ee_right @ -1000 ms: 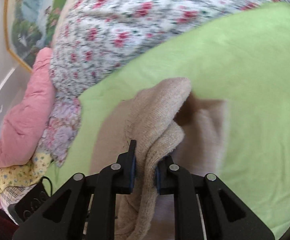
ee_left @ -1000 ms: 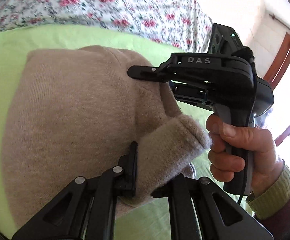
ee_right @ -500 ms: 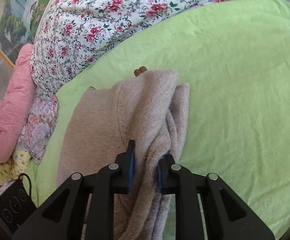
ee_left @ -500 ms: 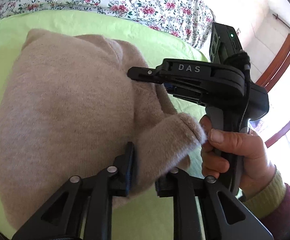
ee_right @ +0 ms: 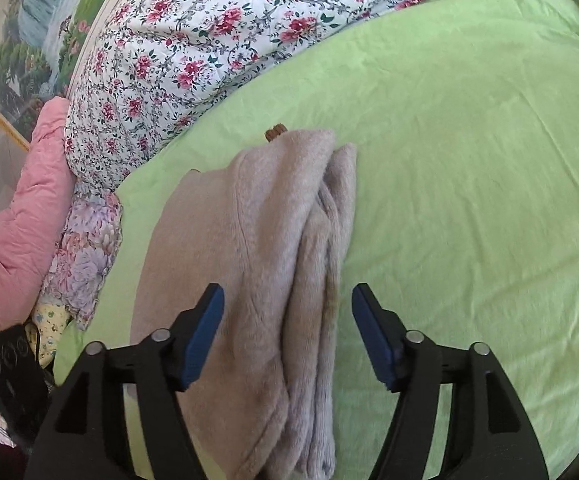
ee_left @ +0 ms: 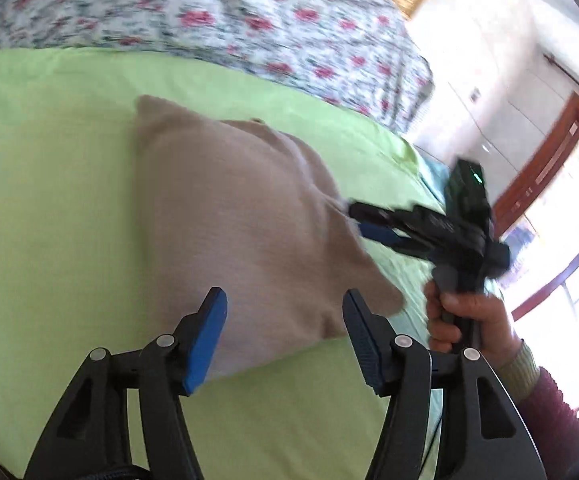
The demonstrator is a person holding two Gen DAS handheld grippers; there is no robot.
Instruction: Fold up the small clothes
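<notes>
A beige knitted sweater (ee_left: pixel 241 216) lies folded on the green bedsheet (ee_left: pixel 49 200). In the right wrist view the sweater (ee_right: pixel 257 264) shows stacked folded layers along its right edge. My left gripper (ee_left: pixel 283 340) is open and empty, just above the sweater's near edge. My right gripper (ee_right: pixel 287 336) is open and empty over the sweater's folded edge. In the left wrist view the right gripper (ee_left: pixel 359 222) sits at the sweater's right side, held by a hand (ee_left: pixel 469 320).
A floral quilt (ee_right: pixel 217 40) lies along the far side of the green sheet (ee_right: pixel 469 160). A pink cushion (ee_right: pixel 13 216) and a black device (ee_right: pixel 5 376) are at the left. A window with a wooden frame (ee_left: pixel 549 168) is at the right.
Both grippers have opened and let go of the sweater. The sweater now lies flat on the sheet, and both grippers have drawn back from it.
</notes>
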